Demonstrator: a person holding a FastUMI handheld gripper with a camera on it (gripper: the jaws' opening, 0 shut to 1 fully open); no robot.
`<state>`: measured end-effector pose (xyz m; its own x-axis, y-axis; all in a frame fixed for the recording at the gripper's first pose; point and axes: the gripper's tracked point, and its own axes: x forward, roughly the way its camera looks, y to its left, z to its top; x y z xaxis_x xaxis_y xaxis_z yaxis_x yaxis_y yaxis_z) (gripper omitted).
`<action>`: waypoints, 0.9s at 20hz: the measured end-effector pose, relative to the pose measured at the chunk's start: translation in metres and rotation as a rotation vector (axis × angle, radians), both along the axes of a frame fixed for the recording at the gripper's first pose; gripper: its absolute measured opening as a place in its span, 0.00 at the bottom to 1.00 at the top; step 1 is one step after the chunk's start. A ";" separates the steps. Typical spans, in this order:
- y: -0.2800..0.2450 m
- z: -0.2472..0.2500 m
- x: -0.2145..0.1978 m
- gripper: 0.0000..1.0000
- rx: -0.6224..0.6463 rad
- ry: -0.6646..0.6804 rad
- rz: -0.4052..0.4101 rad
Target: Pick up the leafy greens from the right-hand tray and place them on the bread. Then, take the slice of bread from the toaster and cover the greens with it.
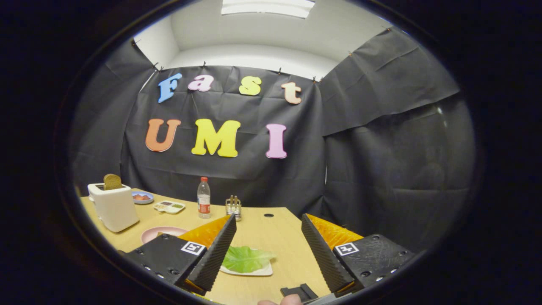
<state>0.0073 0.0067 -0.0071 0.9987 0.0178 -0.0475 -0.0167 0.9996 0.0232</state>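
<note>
Leafy greens (245, 259) lie on a small white tray (264, 272) on the desk (271, 237), just ahead of the gripper (268, 222) and nearer its left finger, which hides part of the leaf. Gripper is wide open, holding nothing; it looks lined up w/ the tray for the 1st pick, though that is a guess.

Pink plate (163, 233) sits left of the tray, partly behind the finger; bread on it can't be made out. White toaster (114, 205) stands further left, a brown slice of bread (112, 181) sticking up from its slot, prob. so it's easy to pinch.

Beyond: bottle (203, 198) w/ red cap & red label, text too small to read. Square black-&-white markers on the gripper body, no readable words.
</note>
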 end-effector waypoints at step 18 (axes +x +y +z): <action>0.014 -0.020 0.015 0.95 0.082 0.118 0.081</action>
